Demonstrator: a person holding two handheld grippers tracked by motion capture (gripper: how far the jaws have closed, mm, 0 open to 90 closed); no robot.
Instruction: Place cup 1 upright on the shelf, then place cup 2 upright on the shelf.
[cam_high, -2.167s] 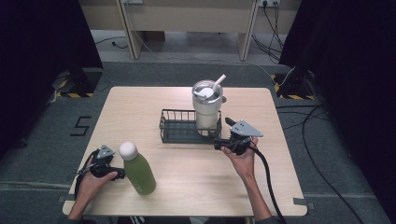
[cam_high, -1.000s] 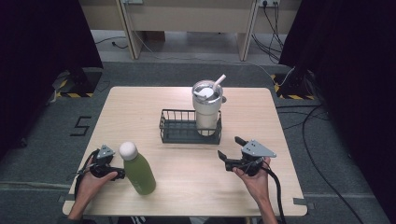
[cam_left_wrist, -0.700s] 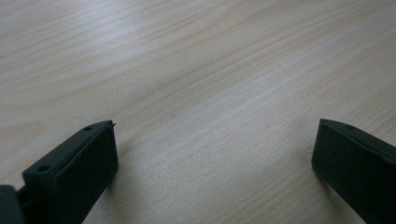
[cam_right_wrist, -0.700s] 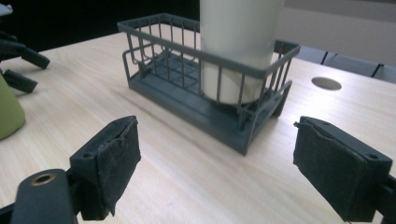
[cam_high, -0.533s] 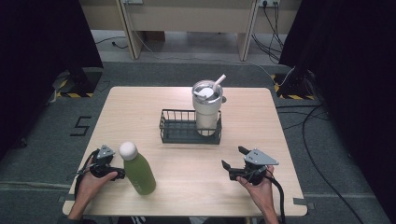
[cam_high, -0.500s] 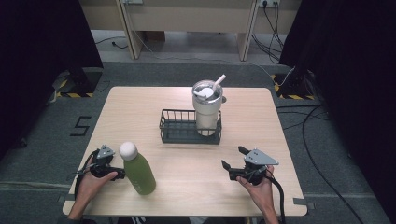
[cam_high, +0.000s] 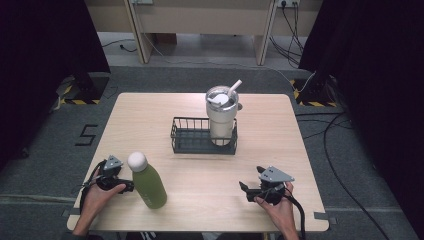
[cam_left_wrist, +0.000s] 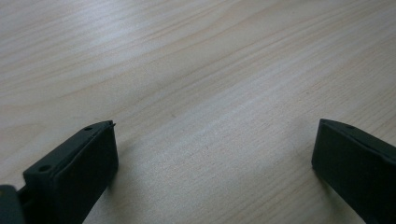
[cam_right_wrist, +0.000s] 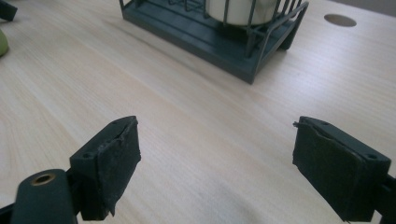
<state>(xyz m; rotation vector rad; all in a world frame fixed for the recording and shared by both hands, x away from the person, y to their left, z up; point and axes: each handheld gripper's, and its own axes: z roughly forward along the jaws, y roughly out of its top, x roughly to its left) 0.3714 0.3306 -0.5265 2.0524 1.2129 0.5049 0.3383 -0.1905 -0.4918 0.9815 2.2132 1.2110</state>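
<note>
We've drawn our right tongs (cam_high: 248, 189) back from the basket (cam_high: 203, 142) — cup (cam_high: 221, 116) delivered; both tongs open, left tongs (cam_high: 126, 186) beside the bottle (cam_high: 147, 181).

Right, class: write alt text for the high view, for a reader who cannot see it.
A cream tumbler stands in a dark wire basket on a pale wooden table. A green bottle stands beside the left tongs; the right tongs rest apart.
</note>
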